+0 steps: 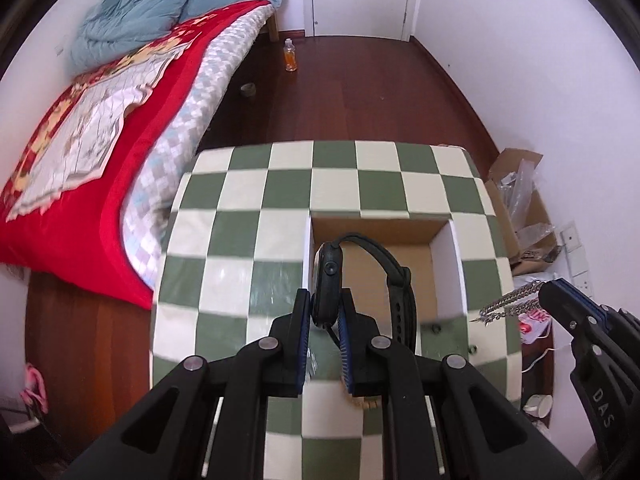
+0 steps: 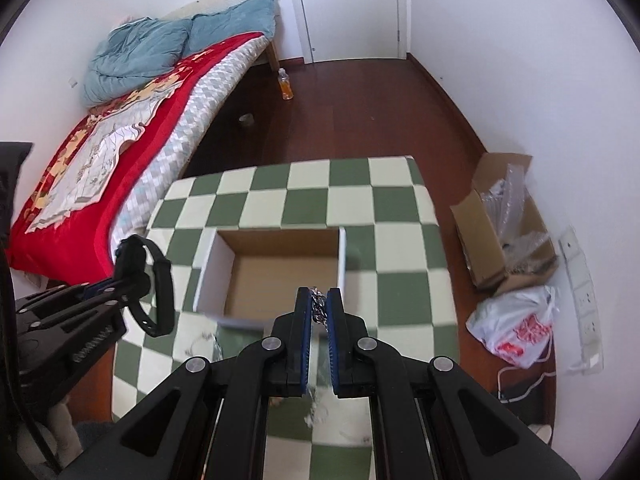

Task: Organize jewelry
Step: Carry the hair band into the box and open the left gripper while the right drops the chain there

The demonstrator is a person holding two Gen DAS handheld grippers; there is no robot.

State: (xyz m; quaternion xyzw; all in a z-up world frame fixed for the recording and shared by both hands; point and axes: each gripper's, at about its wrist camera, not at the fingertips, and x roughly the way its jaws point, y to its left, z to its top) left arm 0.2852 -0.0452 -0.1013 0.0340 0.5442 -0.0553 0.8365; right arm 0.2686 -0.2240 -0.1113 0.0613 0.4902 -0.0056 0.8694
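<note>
The watch (image 1: 327, 276) is pinched by its case in the left gripper (image 1: 325, 312), strap looping free, above the box (image 1: 384, 226). The chain (image 2: 319, 304) is clamped between the pressed-together fingers of the right gripper (image 2: 319, 308), over the box's near edge, links dangling below. Both grippers tilt steeply downward toward the box, left one to its left side. The box sits open on the checkered table (image 1: 240, 216). Beyond the table lies a bed (image 1: 100, 120), and a bottle (image 1: 291, 55) stands on the floor.

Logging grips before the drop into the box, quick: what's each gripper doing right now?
Left gripper: shut on the black watch.
Right gripper: shut on the silver chain.
</note>
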